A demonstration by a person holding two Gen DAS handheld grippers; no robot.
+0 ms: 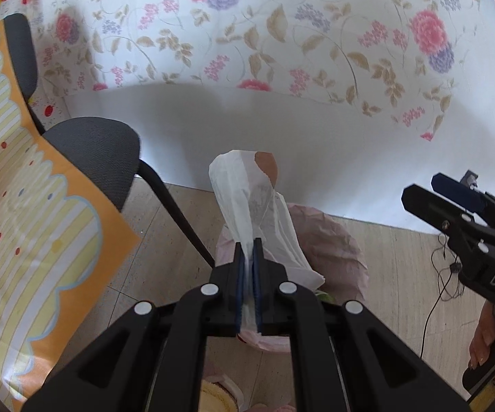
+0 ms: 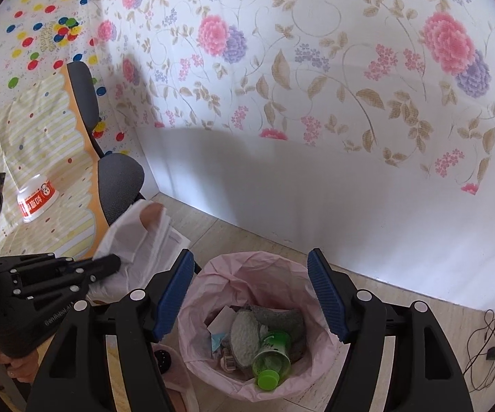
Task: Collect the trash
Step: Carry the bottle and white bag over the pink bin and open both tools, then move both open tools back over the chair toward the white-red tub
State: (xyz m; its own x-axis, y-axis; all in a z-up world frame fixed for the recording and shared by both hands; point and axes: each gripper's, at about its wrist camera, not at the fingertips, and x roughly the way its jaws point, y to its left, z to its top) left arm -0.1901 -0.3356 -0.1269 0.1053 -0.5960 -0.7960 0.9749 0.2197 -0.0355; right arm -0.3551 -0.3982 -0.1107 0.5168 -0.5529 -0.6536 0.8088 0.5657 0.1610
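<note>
While the left gripper [image 1: 247,250] jaws clamp the tissue [image 1: 257,206] (over the bin [image 2: 220,274]), the right gripper [image 2: 250,295] jaws gape.

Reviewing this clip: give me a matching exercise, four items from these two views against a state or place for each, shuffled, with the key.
Items:
1. left hand-held gripper
2. right hand-held gripper
3. green plastic cup
4. red-labelled tub

States:
A. lying inside the pink-lined bin
B. open, above the bin
C. shut on the white tissue
D. standing on the striped tablecloth

Pairs: 1-C, 2-B, 3-A, 4-D
</note>
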